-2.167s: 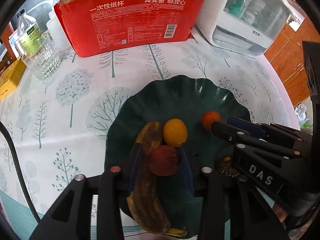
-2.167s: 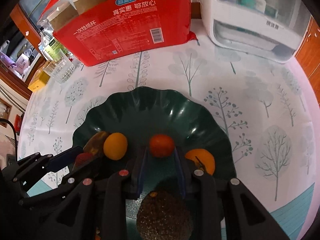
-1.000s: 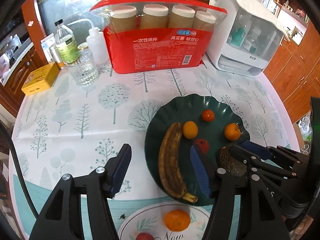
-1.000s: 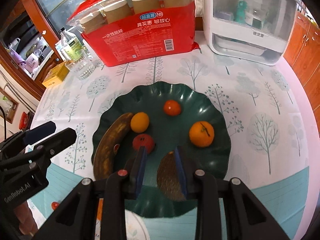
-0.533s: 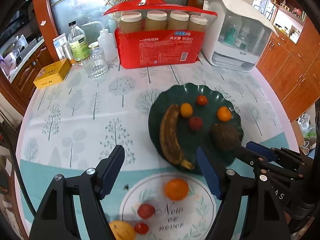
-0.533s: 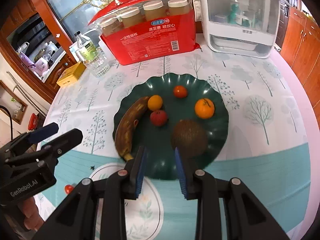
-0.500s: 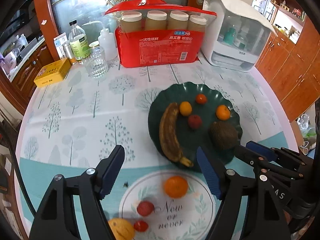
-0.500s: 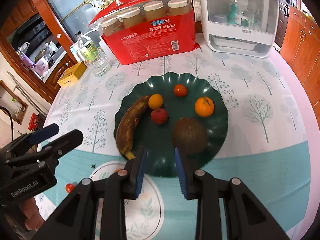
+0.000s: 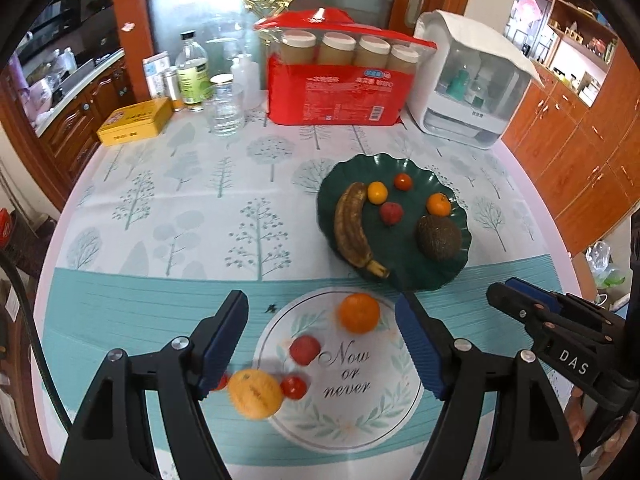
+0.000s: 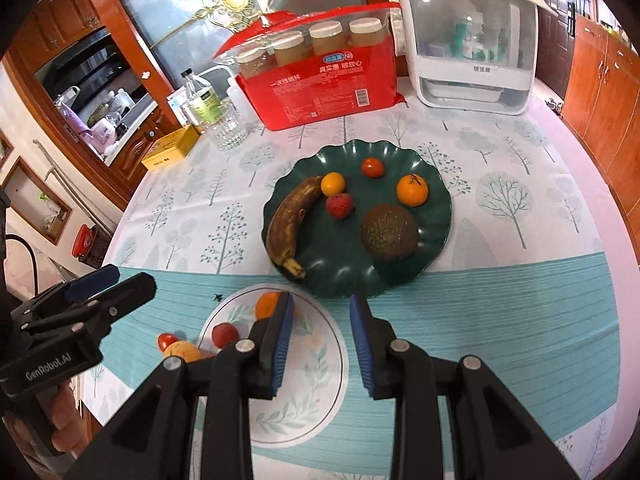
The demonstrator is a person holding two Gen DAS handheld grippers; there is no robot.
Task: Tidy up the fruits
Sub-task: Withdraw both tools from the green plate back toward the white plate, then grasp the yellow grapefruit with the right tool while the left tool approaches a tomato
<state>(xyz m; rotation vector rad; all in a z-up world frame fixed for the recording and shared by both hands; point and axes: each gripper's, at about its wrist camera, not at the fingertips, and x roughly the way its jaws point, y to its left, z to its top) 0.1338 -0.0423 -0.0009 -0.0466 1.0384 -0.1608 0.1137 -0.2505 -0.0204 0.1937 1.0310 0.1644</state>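
A dark green plate (image 9: 460, 256) (image 10: 436, 256) holds a brown banana (image 9: 352, 228), a yellow fruit (image 9: 377, 193), a small tomato (image 9: 402, 181), a red fruit (image 9: 391, 213), a mandarin (image 9: 439, 204) and an avocado (image 9: 439, 237). On the tablecloth's round print (image 9: 352, 420) lie an orange (image 9: 359, 313), a red fruit (image 9: 305, 349), a small tomato (image 9: 294, 387) and a yellow fruit (image 9: 255, 393). My left gripper (image 9: 322, 340) is open and empty above them. My right gripper (image 10: 322, 312) is open and empty, near the plate's front rim.
At the back of the table stand a red pack of paper cups (image 9: 340, 88), a white appliance (image 9: 468, 92), a glass (image 9: 227, 114), bottles (image 9: 193, 76) and a yellow tin (image 9: 134, 122). Wooden cabinets (image 9: 576, 152) are on the right.
Both grippers have pulled back and up from the plate. The left one let go of the red fruit there. The loose fruits in front came into view.
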